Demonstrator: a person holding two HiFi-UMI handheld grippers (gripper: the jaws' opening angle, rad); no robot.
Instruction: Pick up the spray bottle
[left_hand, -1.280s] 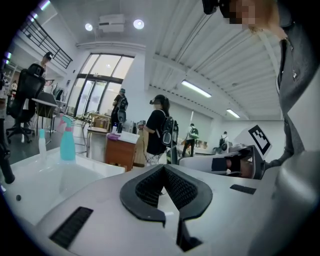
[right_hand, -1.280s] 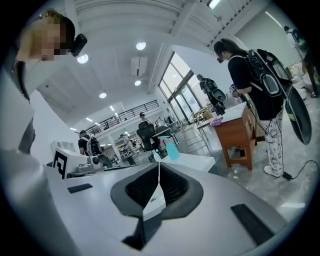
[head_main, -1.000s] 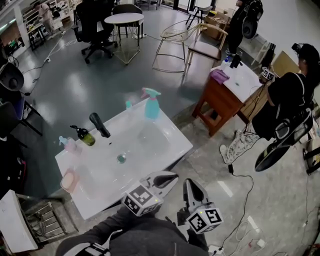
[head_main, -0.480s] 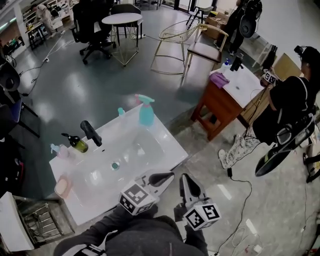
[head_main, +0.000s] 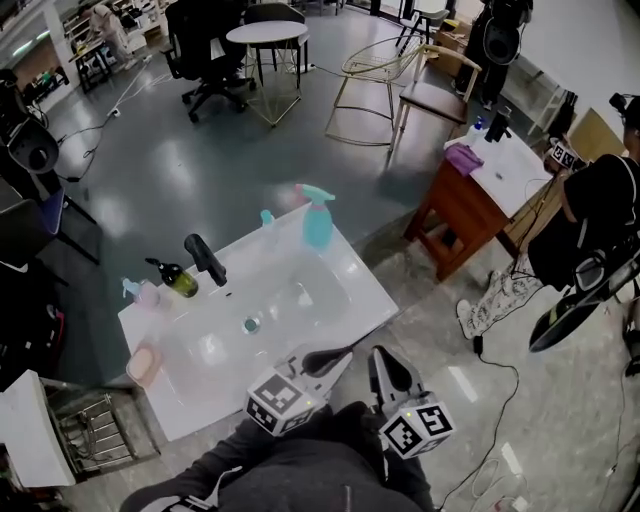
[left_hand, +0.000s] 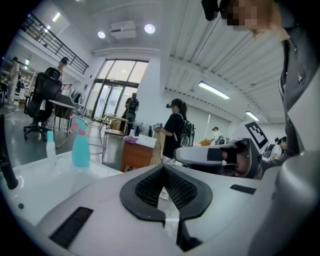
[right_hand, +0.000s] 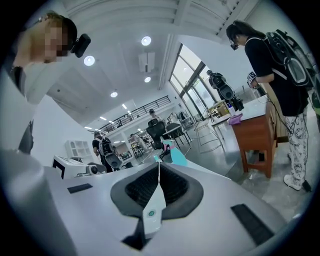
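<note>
Teal plastic spray bottle (head_main: 318, 222) upright on white sink bench (head_main: 362, 292), well apart from both grippers. Left gripper (head_main: 340, 357) and right gripper (head_main: 377, 357): jaws clenched, empty. Open one before reaching.

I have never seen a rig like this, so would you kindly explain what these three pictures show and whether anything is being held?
No robot here: a person holds a two-fingered gripper in each hand. The wide picture comes from a camera on the person's head, looking down; the left gripper and right gripper show at its bottom, each carrying a marker cube. The other two pictures come from cameras riding on each gripper, looking along its fingers. Ahead stands a white washbasin with a black tap, a dark pump bottle beside it and, at the far edge, the teal spray bottle. Nothing is held: both pairs of fingers are closed together, empty, and well apart from the bottle.
</note>
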